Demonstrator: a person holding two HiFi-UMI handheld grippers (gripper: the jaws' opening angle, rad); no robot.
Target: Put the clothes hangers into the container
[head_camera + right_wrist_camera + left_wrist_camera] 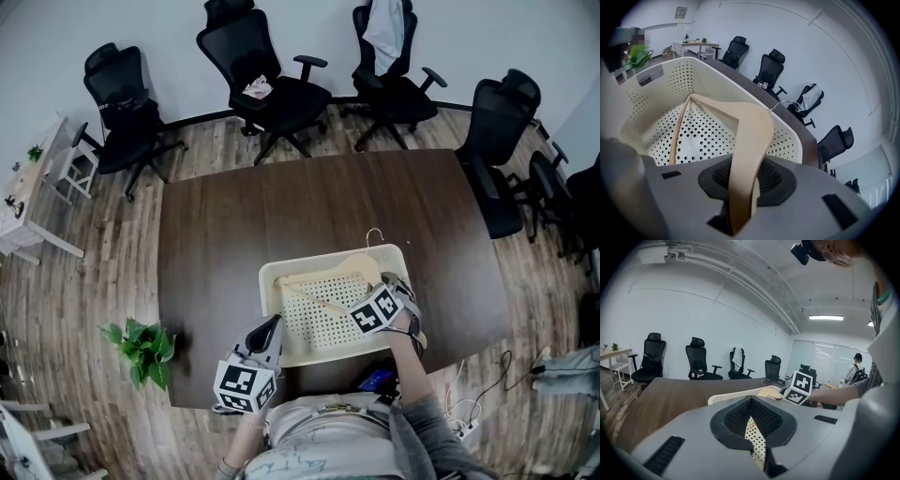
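Inside the container [684,79], hanger [749,136] in right gripper [740,204]

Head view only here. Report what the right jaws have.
Observer: The right gripper has its jaws shut on one arm of the hanger, inside the basket.
Operator: Now the left.
Observer: The left gripper has its jaws shut on the basket's perforated wall.
Operator: Check the room behind the table.
Observer: A person with a backpack stands far off by the glass wall.
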